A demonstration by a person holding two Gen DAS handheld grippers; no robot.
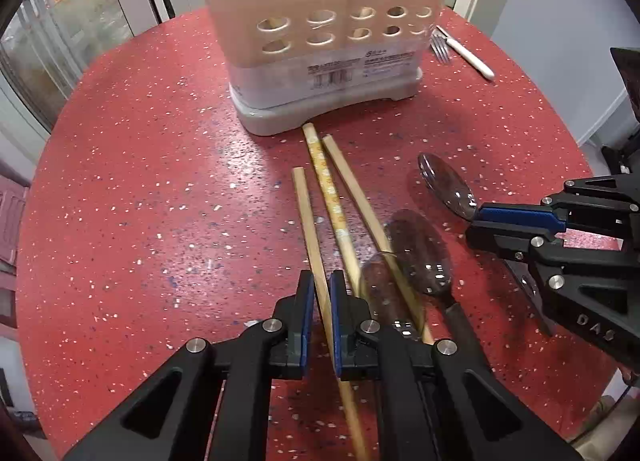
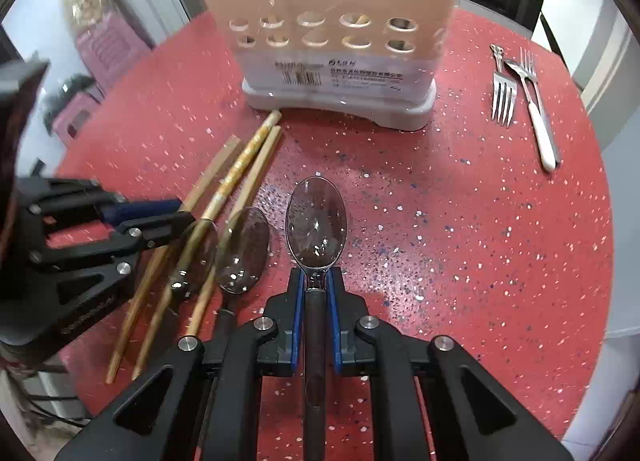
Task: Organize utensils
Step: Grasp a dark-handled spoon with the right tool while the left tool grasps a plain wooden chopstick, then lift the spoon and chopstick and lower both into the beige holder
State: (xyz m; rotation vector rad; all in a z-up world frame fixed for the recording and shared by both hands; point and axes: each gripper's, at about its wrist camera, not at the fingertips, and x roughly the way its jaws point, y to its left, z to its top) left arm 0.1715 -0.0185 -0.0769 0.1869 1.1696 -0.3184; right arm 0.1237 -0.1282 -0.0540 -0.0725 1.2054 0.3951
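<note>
On the red speckled bench stands a beige utensil holder with round holes along its front and a grey base, and most of the cutlery lies loose in front of it. Left tongs are clenched on a plain wooden chopstick, its blue pads pressing either side of the stick; the stick runs from between the pads up toward the holder. Just beside it lie a patterned chopstick and another plain chopstick, both with their far ends close to the holder's base; from the pictures I cannot tell whether the patterned one touches it. Right tongs are clenched on the dark handle of a spoon, gripping it just below the bowl, which points toward the holder, hollow side up and shiny. Two more spoons sit between the two pairs of tongs: a middle spoon lying next to the gripped one, and a left spoon whose bowl rests over the chopsticks. Off to the right of the holder, well apart from the rest, lie a steel fork and a white-handled fork, with a small spoon lying across the latter. Behind the bench, pink stools show through glass
</note>
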